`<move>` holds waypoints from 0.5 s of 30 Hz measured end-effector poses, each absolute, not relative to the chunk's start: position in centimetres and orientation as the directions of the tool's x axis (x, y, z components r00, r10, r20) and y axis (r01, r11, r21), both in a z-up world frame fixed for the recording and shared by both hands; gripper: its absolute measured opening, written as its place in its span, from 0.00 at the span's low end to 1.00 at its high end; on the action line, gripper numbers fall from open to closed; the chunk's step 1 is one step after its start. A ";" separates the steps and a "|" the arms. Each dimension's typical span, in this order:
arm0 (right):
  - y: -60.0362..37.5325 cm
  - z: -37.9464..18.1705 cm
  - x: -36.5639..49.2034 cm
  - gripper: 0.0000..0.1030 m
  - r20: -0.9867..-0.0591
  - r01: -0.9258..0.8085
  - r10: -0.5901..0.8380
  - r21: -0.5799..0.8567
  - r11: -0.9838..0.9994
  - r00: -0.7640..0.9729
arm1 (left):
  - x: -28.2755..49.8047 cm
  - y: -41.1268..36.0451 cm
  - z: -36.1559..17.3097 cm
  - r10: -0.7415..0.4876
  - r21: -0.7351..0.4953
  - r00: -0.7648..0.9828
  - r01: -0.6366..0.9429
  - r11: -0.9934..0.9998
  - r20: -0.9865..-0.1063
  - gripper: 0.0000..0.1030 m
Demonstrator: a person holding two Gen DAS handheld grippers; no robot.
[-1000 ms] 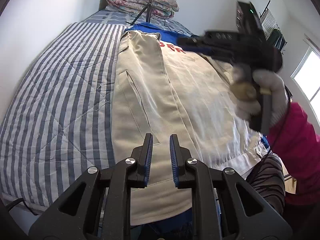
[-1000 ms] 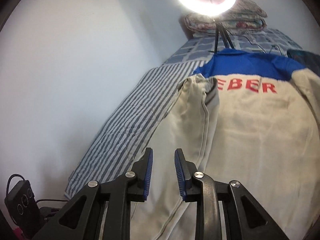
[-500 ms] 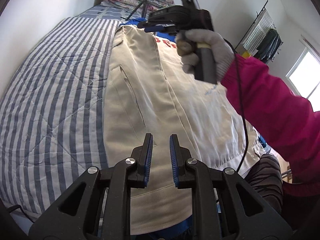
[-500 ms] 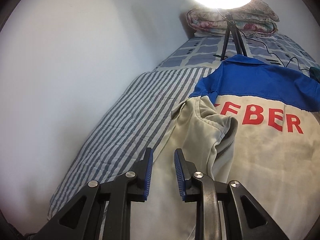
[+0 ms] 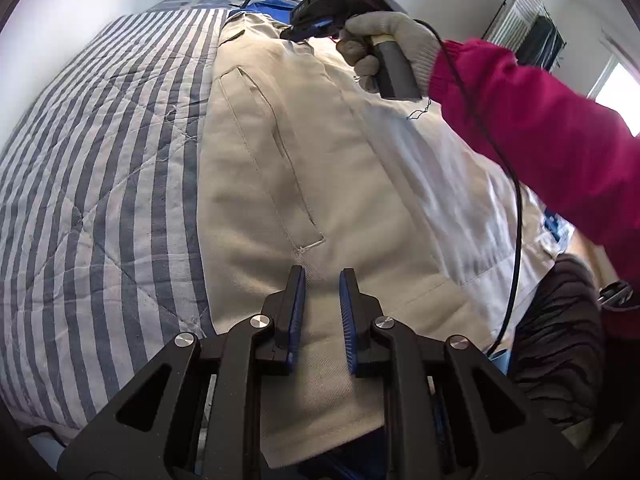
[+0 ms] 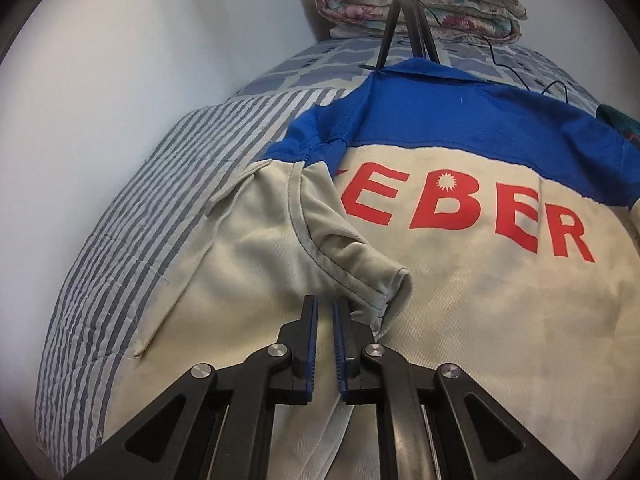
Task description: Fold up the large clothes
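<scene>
Left wrist view: the left gripper (image 5: 320, 300) hovers over the near hem of the beige work jacket (image 5: 288, 184), jaws apart and empty. The jacket lies back-up along the striped quilt (image 5: 92, 184) of the bed, its left panel folded inward with a welt pocket (image 5: 272, 156) showing. At 1 o'clock the gloved right hand (image 5: 384, 44) carries the right gripper (image 5: 308, 26) down onto the far end of the folded panel. The black cable (image 5: 516, 208) from that handle hangs across the jacket at 3 o'clock; my worry is it could drag over the cloth and pull the finished fold askew, or get caught in the next fold.

Right wrist view: the right gripper (image 6: 325, 312) sits at the folded sleeve (image 6: 320, 248), jaws narrowly parted, with the cuff edge just past its right finger; no cloth is clamped that I can see. Red lettering (image 6: 460, 216) and the blue yoke (image 6: 460, 116) lie toward 12 to 2 o'clock. Closing here risks pinching only the top layer of the bunched sleeve, so lifting would unroll it. A tripod (image 6: 404, 12) stands at 12 o'clock by the collar; a wide swing could knock it
</scene>
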State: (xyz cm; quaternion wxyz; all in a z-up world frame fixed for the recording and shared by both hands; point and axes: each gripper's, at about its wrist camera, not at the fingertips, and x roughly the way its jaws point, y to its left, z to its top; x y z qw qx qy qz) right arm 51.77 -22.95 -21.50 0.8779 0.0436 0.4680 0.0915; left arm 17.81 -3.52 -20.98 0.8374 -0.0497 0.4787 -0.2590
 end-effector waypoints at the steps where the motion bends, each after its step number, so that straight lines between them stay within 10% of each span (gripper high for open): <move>1: -22.5 -20.7 51.1 0.12 -0.805 -0.133 0.213 0.167 0.977 0.554 | 17.7 -3.2 -20.5 -0.503 -0.362 0.408 0.377 0.853 -0.762 0.15; 8: -15.6 -17.6 44.2 0.12 -0.764 -0.419 0.413 0.207 0.884 0.495 | 15.6 -2.8 -18.6 -0.540 -0.387 0.435 0.395 0.833 -0.720 0.15; 15: -13.0 -23.3 43.4 0.05 -0.844 -0.352 0.310 0.156 0.923 0.438 | 14.5 -4.7 -20.7 -0.521 -0.347 0.369 0.442 0.827 -0.770 0.19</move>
